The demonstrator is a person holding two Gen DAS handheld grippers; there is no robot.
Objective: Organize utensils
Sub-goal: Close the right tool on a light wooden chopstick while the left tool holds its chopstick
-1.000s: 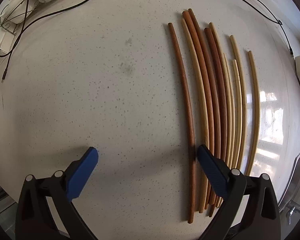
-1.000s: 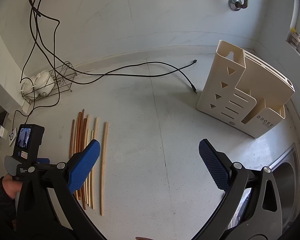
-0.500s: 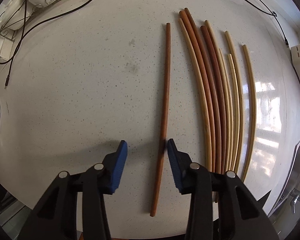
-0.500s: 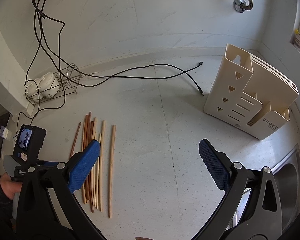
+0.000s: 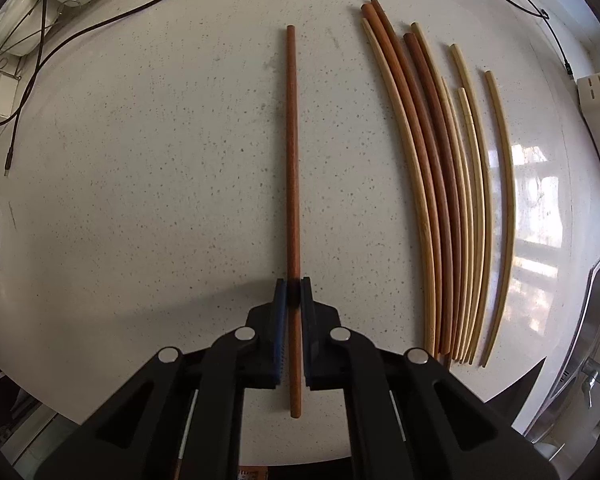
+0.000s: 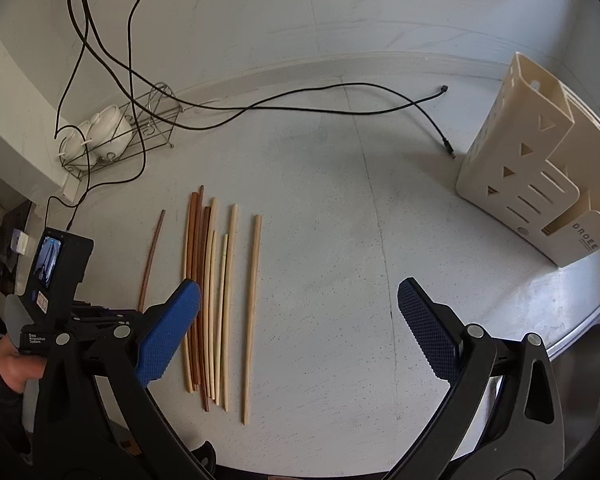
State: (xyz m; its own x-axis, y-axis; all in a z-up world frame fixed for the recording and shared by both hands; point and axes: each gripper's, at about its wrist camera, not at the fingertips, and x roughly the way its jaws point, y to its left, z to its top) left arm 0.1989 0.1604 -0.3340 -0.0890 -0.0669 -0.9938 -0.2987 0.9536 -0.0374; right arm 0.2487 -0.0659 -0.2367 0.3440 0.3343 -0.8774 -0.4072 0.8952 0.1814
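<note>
My left gripper (image 5: 293, 289) is shut on a dark reddish-brown chopstick (image 5: 292, 152), gripping it near its near end; the stick points straight away over the white speckled counter (image 5: 140, 184). To its right lies a row of several chopsticks (image 5: 440, 184), dark and pale. In the right wrist view the same row of chopsticks (image 6: 216, 280) lies left of centre, the held stick (image 6: 152, 256) apart at its left. My right gripper (image 6: 300, 328) is open and empty above the counter. A cream utensil holder (image 6: 532, 184) stands at the far right.
Black cables (image 6: 300, 100) trail across the back of the counter. A wire rack with white dishes (image 6: 112, 136) stands at the back left. A sink edge (image 6: 588, 352) shows at the right. The left gripper's body and screen (image 6: 56, 276) are at the left.
My left gripper has closed from wide open onto the dark chopstick, which now lies apart from the row, to its left. The right gripper has stayed open and drifted slightly.
</note>
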